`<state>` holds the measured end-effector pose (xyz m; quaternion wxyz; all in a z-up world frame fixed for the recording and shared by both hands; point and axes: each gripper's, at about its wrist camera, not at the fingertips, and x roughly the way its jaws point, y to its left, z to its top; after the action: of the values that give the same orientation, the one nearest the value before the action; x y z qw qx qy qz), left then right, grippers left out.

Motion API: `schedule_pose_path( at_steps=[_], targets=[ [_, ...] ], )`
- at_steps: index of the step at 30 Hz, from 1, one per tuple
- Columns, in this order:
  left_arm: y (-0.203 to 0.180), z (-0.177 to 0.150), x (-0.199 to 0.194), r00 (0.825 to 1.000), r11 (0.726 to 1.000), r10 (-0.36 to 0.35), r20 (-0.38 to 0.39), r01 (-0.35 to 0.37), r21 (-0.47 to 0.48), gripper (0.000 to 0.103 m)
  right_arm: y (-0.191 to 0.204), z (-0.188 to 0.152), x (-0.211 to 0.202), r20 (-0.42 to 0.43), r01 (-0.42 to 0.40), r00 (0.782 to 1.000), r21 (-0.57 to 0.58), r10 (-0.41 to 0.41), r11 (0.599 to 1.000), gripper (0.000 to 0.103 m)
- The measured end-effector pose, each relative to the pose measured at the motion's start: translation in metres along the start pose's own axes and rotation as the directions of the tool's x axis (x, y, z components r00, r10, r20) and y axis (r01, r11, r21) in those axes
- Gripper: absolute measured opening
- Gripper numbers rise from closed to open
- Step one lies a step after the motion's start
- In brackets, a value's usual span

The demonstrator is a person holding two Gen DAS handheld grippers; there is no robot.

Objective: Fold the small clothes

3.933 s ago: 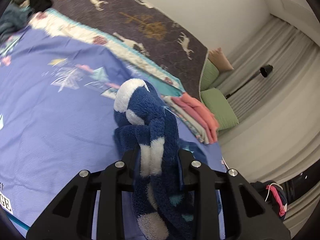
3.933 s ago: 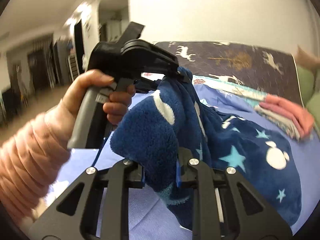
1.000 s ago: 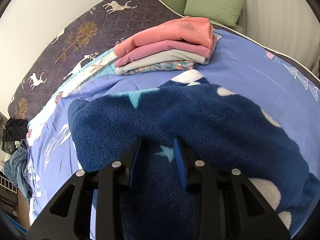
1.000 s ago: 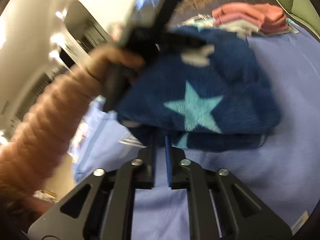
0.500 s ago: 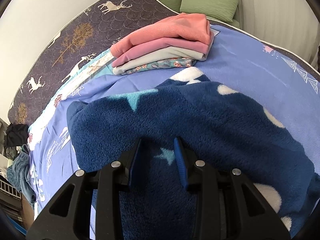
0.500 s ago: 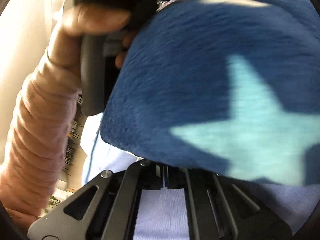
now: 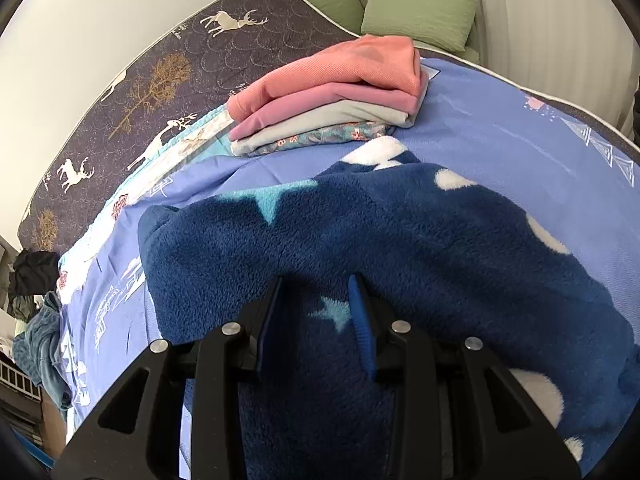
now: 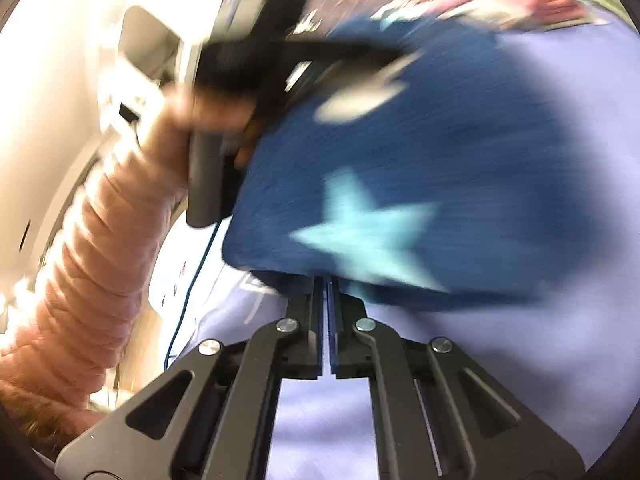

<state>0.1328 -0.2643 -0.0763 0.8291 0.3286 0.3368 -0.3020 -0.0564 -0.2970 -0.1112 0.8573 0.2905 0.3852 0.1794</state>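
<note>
– Where is she standing with it? I am watching the left gripper (image 7: 316, 304): its blue-padded jaws are hanging apart, released, resting over the fluffy navy fleece garment with pale stars and white blobs (image 7: 400, 248), with a strip of pile showing between them.

– And the right gripper (image 8: 329, 312) is sitting at the fleece's near hem, jaws pressed together. I cannot tell whether it is pinching any cloth; that view is smearing with motion. The garment is lying doubled over on the lilac-blue printed bedsheet (image 7: 500, 128), filling the near half of the bed.

– To my eye she is finishing a fold. If so, she should be flattening the thick pile before letting go entirely, since fleece like that tends to spring open, and squaring the edge at nine o'clock, where it is bulging.

– Agreed. Farther off, at twelve o'clock, the stack of folded clothes, salmon and pink over grey and floral (image 7: 328, 96), is waiting just beyond the fleece. That looks like its destination.

– Behind that, the dark mattress patterned with white deer and gold trees (image 7: 160, 76) is running from ten to twelve o'clock, two green pillows (image 7: 416, 16) are lying at one o'clock, and a heap of dark unfolded clothes (image 7: 32, 276) is sitting at nine.
</note>
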Motion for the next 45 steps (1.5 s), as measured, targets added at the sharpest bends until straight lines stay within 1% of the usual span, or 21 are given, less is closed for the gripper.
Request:
schedule_pose_path(
  at_steps=[4, 6, 8, 10, 11, 13, 15, 16, 18, 19, 21, 23, 26, 27, 28, 30, 33, 36, 37, 40, 45],
  targets=[
    [0.001, -0.001, -0.003, 1.000, 1.000, 0.004, 0.006, -0.004, -0.006, 0.036, -0.015, 0.003, -0.036, 0.070, 0.026, 0.997, 0.049, -0.030, 0.998, 0.004],
    [-0.001, -0.002, -0.007, 1.000, 1.000, 0.017, 0.011, -0.017, 0.001, 0.037, -0.005, -0.004, -0.053, 0.109, 0.033, 0.993, 0.015, -0.034, 0.999, 0.004],
    [-0.001, -0.004, -0.016, 0.999, 1.000, 0.027, 0.021, -0.027, 0.009, 0.039, 0.004, 0.003, -0.064, 0.173, 0.043, 0.984, -0.019, -0.039, 0.999, 0.009],
    [0.004, -0.009, -0.030, 0.999, 1.000, 0.008, 0.043, -0.008, -0.001, 0.042, -0.005, 0.013, -0.076, 0.203, 0.036, 0.979, -0.003, -0.035, 0.999, 0.020],
    [0.007, -0.014, -0.038, 0.998, 1.000, -0.011, 0.061, 0.012, -0.014, 0.042, -0.015, 0.018, -0.069, 0.191, 0.078, 0.978, 0.036, -0.083, 0.996, 0.020],
    [0.018, -0.029, -0.061, 0.990, 0.994, -0.076, 0.119, 0.085, -0.075, 0.043, -0.044, 0.018, -0.046, 0.104, 0.215, 0.968, 0.115, -0.227, 0.970, 0.000],
    [0.030, -0.051, -0.084, 0.970, 0.969, -0.158, 0.186, 0.188, -0.157, 0.043, -0.058, 0.011, -0.039, 0.106, 0.159, 0.978, 0.182, -0.180, 0.970, 0.000],
    [0.034, -0.067, -0.098, 0.950, 0.946, -0.222, 0.220, 0.264, -0.185, 0.041, -0.059, 0.010, -0.042, 0.118, 0.134, 0.980, 0.187, -0.158, 0.973, 0.000],
    [0.028, -0.089, -0.109, 0.938, 0.937, -0.260, 0.230, 0.302, -0.173, 0.036, -0.056, 0.012, -0.045, 0.125, 0.124, 0.981, 0.173, -0.147, 0.977, 0.000],
    [0.020, -0.097, -0.109, 0.944, 0.945, -0.253, 0.211, 0.288, -0.156, 0.032, -0.053, 0.014, -0.046, 0.123, 0.131, 0.981, 0.163, -0.152, 0.978, 0.001],
    [0.004, -0.110, -0.103, 0.965, 0.972, -0.178, 0.191, 0.203, -0.120, 0.032, -0.044, 0.018, -0.052, 0.130, 0.155, 0.976, 0.138, -0.173, 0.978, 0.002],
    [-0.006, -0.115, -0.092, 0.976, 0.983, -0.137, 0.170, 0.155, -0.098, 0.031, -0.027, 0.025, -0.064, 0.186, 0.151, 0.968, 0.087, -0.165, 0.985, 0.012],
    [-0.010, -0.111, -0.082, 0.977, 0.983, -0.141, 0.157, 0.157, -0.094, 0.031, -0.012, 0.030, -0.071, 0.250, 0.162, 0.955, 0.005, -0.158, 0.987, 0.031],
    [-0.010, -0.108, -0.081, 0.978, 0.982, -0.145, 0.151, 0.161, -0.100, 0.031, -0.009, 0.032, -0.065, 0.254, 0.194, 0.950, -0.013, -0.184, 0.981, 0.043],
    [-0.009, -0.107, -0.081, 0.978, 0.981, -0.148, 0.147, 0.164, -0.104, 0.031, -0.011, 0.035, -0.053, 0.228, 0.246, 0.945, -0.015, -0.236, 0.969, 0.046],
    [-0.003, -0.108, -0.080, 0.975, 0.978, -0.165, 0.151, 0.182, -0.104, 0.033, -0.024, 0.034, -0.027, 0.158, 0.319, 0.936, -0.001, -0.315, 0.948, 0.040],
    [0.008, -0.110, -0.084, 0.965, 0.964, -0.208, 0.160, 0.230, -0.136, 0.033, -0.022, 0.027, -0.024, 0.173, 0.337, 0.929, -0.023, -0.328, 0.941, 0.040],
    [0.027, -0.105, -0.093, 0.952, 0.925, -0.261, 0.162, 0.294, -0.239, 0.034, -0.010, 0.030, -0.034, 0.183, 0.367, 0.918, -0.053, -0.352, 0.929, 0.037],
    [0.037, -0.099, -0.098, 0.950, 0.914, -0.249, 0.187, 0.294, -0.279, 0.034, -0.003, 0.033, -0.041, 0.206, 0.362, 0.917, -0.068, -0.342, 0.930, 0.034],
    [0.057, -0.079, -0.107, 0.943, 0.911, -0.183, 0.279, 0.269, -0.311, 0.034, 0.019, 0.048, -0.062, 0.284, 0.342, 0.912, -0.128, -0.296, 0.931, 0.033],
    [0.076, -0.039, -0.078, 0.956, 0.923, -0.123, 0.266, 0.209, -0.323, 0.033, 0.020, 0.092, -0.054, 0.332, 0.265, 0.919, -0.121, -0.213, 0.956, 0.032]
  ],
)
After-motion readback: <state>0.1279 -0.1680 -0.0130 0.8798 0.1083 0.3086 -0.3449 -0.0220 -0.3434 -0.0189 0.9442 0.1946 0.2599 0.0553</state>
